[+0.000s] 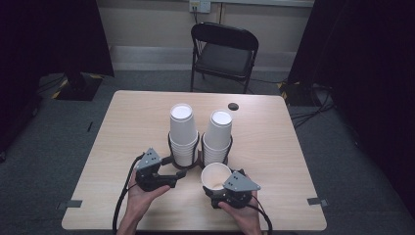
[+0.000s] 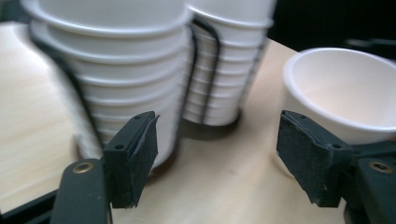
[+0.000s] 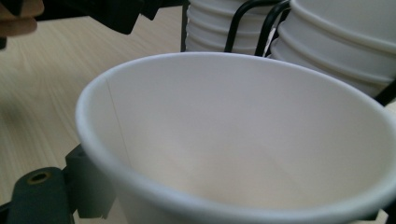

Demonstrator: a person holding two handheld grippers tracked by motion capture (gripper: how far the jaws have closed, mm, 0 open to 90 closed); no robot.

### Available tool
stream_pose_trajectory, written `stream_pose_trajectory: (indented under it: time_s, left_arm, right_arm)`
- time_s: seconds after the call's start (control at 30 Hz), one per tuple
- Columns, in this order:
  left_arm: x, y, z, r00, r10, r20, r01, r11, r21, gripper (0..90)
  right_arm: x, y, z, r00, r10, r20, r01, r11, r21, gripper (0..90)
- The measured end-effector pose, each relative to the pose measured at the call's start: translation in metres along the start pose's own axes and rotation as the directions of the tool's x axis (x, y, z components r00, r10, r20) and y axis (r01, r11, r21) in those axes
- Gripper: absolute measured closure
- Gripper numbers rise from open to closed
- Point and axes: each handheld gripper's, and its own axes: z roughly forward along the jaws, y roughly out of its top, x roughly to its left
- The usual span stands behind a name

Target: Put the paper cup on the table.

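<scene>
Two stacks of upside-down white paper cups stand in black wire holders at mid-table, the left stack (image 1: 183,132) and the right stack (image 1: 217,136). A single white cup (image 1: 215,177) stands upright in front of the right stack, with my right gripper (image 1: 219,190) shut on its wall; the cup's open mouth (image 3: 243,140) looms large in the right gripper view. My left gripper (image 1: 173,177) is open beside the left stack's base, its pads (image 2: 135,156) wide apart with bare table between them. The left gripper view has both stacks (image 2: 121,70) ahead and the single cup (image 2: 341,93) at right.
The wooden table (image 1: 127,127) has bare room to the left, right and far side of the stacks. A small black disc (image 1: 233,106) lies near the far edge. A black folding chair (image 1: 222,54) stands beyond the table. Tape marks (image 1: 70,204) sit at the near corners.
</scene>
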Motion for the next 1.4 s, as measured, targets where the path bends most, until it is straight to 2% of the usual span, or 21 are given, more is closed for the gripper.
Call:
stream_pose_trajectory:
  time_s: [0.17, 0.2, 0.27, 0.37, 0.43, 0.47, 0.5, 0.57, 0.63, 0.77, 0.97, 1.03, 1.13, 1.23, 1.27, 1.37, 1.4]
  left_arm:
    - [0.003, -0.013, -0.004, 0.9992, -0.025, -0.031, 0.023, 0.9988, -0.042, 26.7]
    - [0.005, -0.015, -0.004, 0.9989, -0.028, -0.039, 0.026, 0.9986, -0.045, 26.7]
    - [0.005, -0.022, -0.002, 0.9975, -0.039, -0.059, 0.036, 0.9985, -0.042, 19.1]
    - [0.005, -0.032, 0.000, 0.9957, -0.029, -0.088, 0.025, 0.9989, -0.039, 18.7]
    - [0.005, -0.038, 0.001, 0.9946, -0.039, -0.096, 0.035, 0.9985, -0.043, 18.6]
    - [0.004, -0.044, 0.001, 0.9939, -0.037, -0.104, 0.032, 0.9984, -0.047, 20.7]
    - [0.004, -0.044, 0.001, 0.9939, -0.037, -0.104, 0.032, 0.9984, -0.047, 29.0]
    - [0.003, -0.049, 0.000, 0.9909, -0.032, -0.131, 0.025, 0.9982, -0.055, 30.5]
    - [0.002, -0.054, -0.001, 0.9895, -0.020, -0.143, 0.011, 0.9979, -0.063, 17.8]
    - [-0.002, -0.064, -0.005, 0.9704, -0.017, -0.241, -0.014, 0.9918, -0.127, 15.4]
    - [-0.004, -0.071, -0.007, 0.9569, -0.028, -0.289, -0.025, 0.9836, -0.178, 15.3]
    - [-0.005, -0.070, -0.006, 0.9533, -0.029, -0.301, -0.025, 0.9840, -0.176, 15.4]
    - [-0.007, -0.071, -0.006, 0.9461, -0.037, -0.322, -0.027, 0.9814, -0.190, 15.4]
    - [-0.009, -0.072, -0.007, 0.9340, -0.027, -0.356, -0.048, 0.9788, -0.199, 15.5]
    - [-0.012, -0.073, -0.007, 0.9370, 0.003, -0.349, -0.077, 0.9769, -0.199, 15.8]
    - [-0.011, -0.074, -0.009, 0.9400, -0.001, -0.341, -0.077, 0.9734, -0.216, 15.8]
    - [-0.009, -0.074, -0.010, 0.9440, -0.022, -0.329, -0.057, 0.9724, -0.226, 15.8]
  right_arm:
    - [-0.010, -0.004, -0.006, 0.9989, 0.045, 0.015, -0.045, 0.999, -0.023, 12.4]
    - [-0.010, -0.004, -0.006, 0.9989, 0.045, 0.015, -0.045, 0.999, -0.023, 12.4]
    - [-0.016, -0.005, -0.010, 0.9976, 0.061, 0.031, -0.060, 0.998, -0.028, 12.4]
    - [-0.020, -0.007, -0.012, 0.9967, 0.070, 0.040, -0.069, 0.997, -0.032, 12.4]
    - [-0.024, -0.008, -0.014, 0.9956, 0.080, 0.048, -0.079, 0.996, -0.032, 12.4]
    - [-0.028, -0.009, -0.015, 0.9946, 0.088, 0.056, -0.086, 0.996, -0.035, 12.4]
    - [-0.028, -0.009, -0.015, 0.9946, 0.088, 0.056, -0.086, 0.996, -0.035, 12.4]
    - [-0.032, -0.009, -0.016, 0.9941, 0.091, 0.059, -0.089, 0.995, -0.037, 12.4]
    - [-0.037, -0.009, -0.016, 0.9928, 0.099, 0.067, -0.097, 0.994, -0.041, 12.4]
    - [-0.045, -0.007, -0.018, 0.9897, 0.116, 0.084, -0.112, 0.992, -0.051, 12.4]
    - [-0.058, -0.003, -0.021, 0.9824, 0.146, 0.116, -0.139, 0.988, -0.066, 12.4]
    - [-0.063, -0.002, -0.021, 0.9800, 0.157, 0.123, -0.149, 0.986, -0.072, 12.4]
    - [-0.074, -0.001, -0.022, 0.9710, 0.181, 0.157, -0.171, 0.982, -0.077, 12.4]
    - [-0.079, -0.001, -0.024, 0.9660, 0.190, 0.176, -0.177, 0.980, -0.088, 12.4]
    - [-0.085, -0.002, -0.024, 0.9602, 0.206, 0.188, -0.191, 0.977, -0.096, 12.3]
    - [-0.089, -0.004, -0.022, 0.9562, 0.215, 0.199, -0.198, 0.975, -0.102, 12.2]
    - [-0.091, -0.005, -0.021, 0.9553, 0.211, 0.207, -0.193, 0.976, -0.102, 12.1]
